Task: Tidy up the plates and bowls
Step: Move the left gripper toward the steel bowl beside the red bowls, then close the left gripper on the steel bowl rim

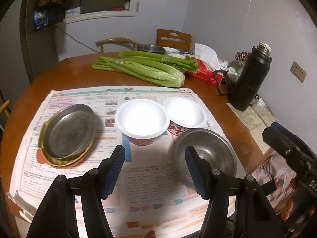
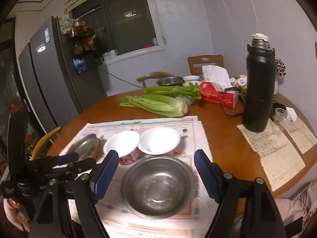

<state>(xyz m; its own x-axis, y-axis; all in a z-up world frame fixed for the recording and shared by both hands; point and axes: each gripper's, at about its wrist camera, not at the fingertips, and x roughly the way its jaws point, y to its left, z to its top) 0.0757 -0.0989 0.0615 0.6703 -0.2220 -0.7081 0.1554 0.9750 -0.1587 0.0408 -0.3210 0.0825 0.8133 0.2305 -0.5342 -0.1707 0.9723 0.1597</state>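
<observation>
On the newspaper [image 1: 154,180] stand two white-lined red paper bowls [image 1: 142,119] [image 1: 185,113], a steel bowl [image 1: 210,152] at the right, and a steel plate [image 1: 69,131] stacked on a yellow and an orange plate at the left. My left gripper [image 1: 155,159] is open and empty, above the paper in front of the bowls. My right gripper [image 2: 156,164] is open and empty, with its fingers on either side of the steel bowl [image 2: 158,184], above it. The paper bowls [image 2: 122,142] [image 2: 160,139] and steel plate [image 2: 85,144] lie beyond.
Celery [image 1: 142,67] lies across the round wooden table [image 1: 79,73]. A red tissue box [image 1: 206,71], a black thermos [image 1: 249,79] and more bowls [image 1: 152,48] stand at the back right. Chairs [image 1: 174,37] are behind; a fridge [image 2: 49,79] is at the left.
</observation>
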